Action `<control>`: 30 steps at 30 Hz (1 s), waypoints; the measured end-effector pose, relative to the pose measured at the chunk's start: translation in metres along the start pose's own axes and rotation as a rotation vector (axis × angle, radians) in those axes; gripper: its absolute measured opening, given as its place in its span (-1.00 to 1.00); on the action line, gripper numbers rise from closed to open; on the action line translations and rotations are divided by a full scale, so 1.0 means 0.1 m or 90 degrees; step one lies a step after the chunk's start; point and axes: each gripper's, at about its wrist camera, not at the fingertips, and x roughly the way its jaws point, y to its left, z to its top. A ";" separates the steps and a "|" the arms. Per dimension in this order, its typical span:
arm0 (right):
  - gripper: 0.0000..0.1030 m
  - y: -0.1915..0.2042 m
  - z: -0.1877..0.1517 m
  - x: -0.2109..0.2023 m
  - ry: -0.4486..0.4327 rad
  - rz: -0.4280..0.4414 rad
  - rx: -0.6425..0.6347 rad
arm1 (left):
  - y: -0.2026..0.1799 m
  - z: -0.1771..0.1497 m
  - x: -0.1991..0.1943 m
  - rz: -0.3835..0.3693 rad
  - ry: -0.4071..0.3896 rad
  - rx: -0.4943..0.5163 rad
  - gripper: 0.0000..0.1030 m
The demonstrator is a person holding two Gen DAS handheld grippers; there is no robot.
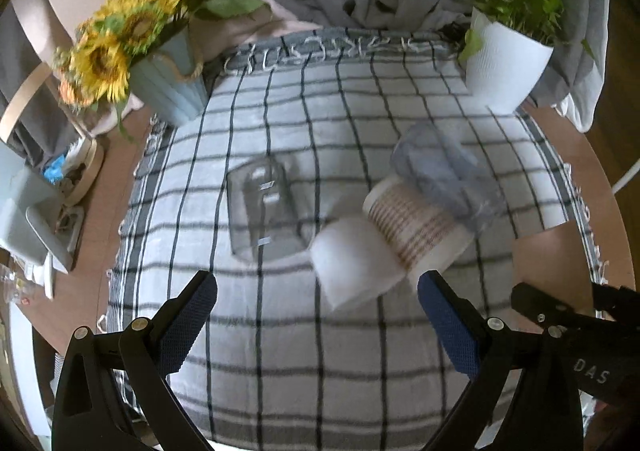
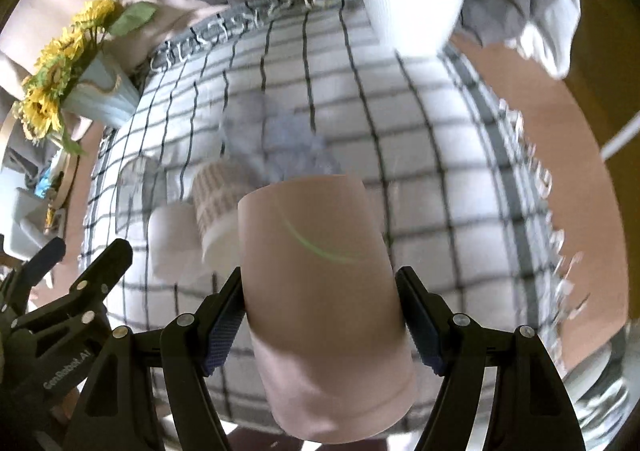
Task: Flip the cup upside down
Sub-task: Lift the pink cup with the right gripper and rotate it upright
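Note:
My right gripper (image 2: pixel 322 315) is shut on a pink cup (image 2: pixel 320 283) with a green streak, held above the checked cloth, its flat closed end pointing away from the camera and tilted slightly. My left gripper (image 1: pixel 316 315) is open and empty above the cloth (image 1: pixel 280 371). Ahead of it stand a clear glass (image 1: pixel 264 211) upside down, a plain white cup (image 1: pixel 352 263), a white cup with brown stripes (image 1: pixel 416 227) and a bluish translucent cup (image 1: pixel 444 171). The right gripper's black body (image 1: pixel 576 335) shows at the left wrist view's right edge.
A sunflower pot (image 1: pixel 168 87) stands at the cloth's back left corner and a white plant pot (image 1: pixel 504 63) at the back right. Grey fabric hangs behind. Clutter (image 1: pixel 36 211) lies at the left on the brown table (image 1: pixel 560 251).

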 end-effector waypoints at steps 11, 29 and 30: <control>0.41 0.21 -0.42 0.37 0.058 0.015 0.058 | 0.33 -0.35 0.20 -0.007 0.066 -0.021 0.99; 0.41 0.34 -0.48 0.66 0.102 -0.011 0.031 | 0.40 -0.49 0.50 -0.001 0.121 -0.042 0.99; 0.42 0.35 -0.48 0.66 0.103 -0.010 0.029 | 0.40 -0.49 0.49 0.002 0.121 -0.041 0.99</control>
